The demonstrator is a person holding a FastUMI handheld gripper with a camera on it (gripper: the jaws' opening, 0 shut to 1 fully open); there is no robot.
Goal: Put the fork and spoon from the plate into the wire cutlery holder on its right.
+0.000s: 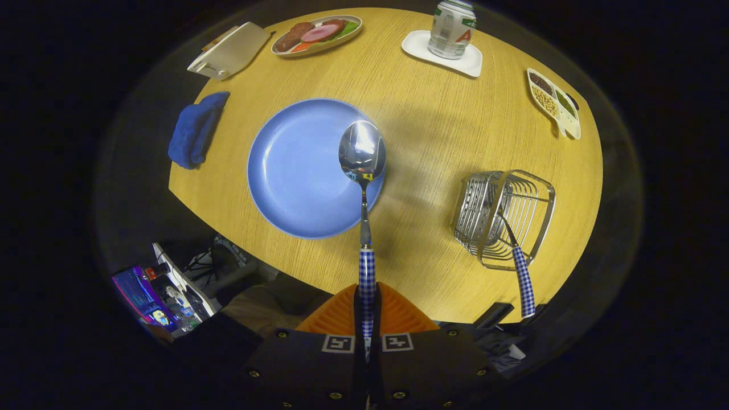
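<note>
My gripper (367,307) is shut on the blue-checked handle of the spoon (363,154), its orange fingers (336,316) pressed together around it. The spoon sticks straight out ahead, held high above the table, and its shiny bowl hangs over the right edge of the blue plate (296,171). The plate's surface is bare. To the right of the plate stands the wire cutlery holder (504,216). The fork (521,273) stands in it, tines down inside the wires and its blue-checked handle leaning out over the near rim.
A round wooden table (427,142) carries a folded blue cloth (196,131) left of the plate, a white box (230,50), a plate of food (316,34), a can on a white coaster (451,23) and a divided snack dish (553,102) at the far side.
</note>
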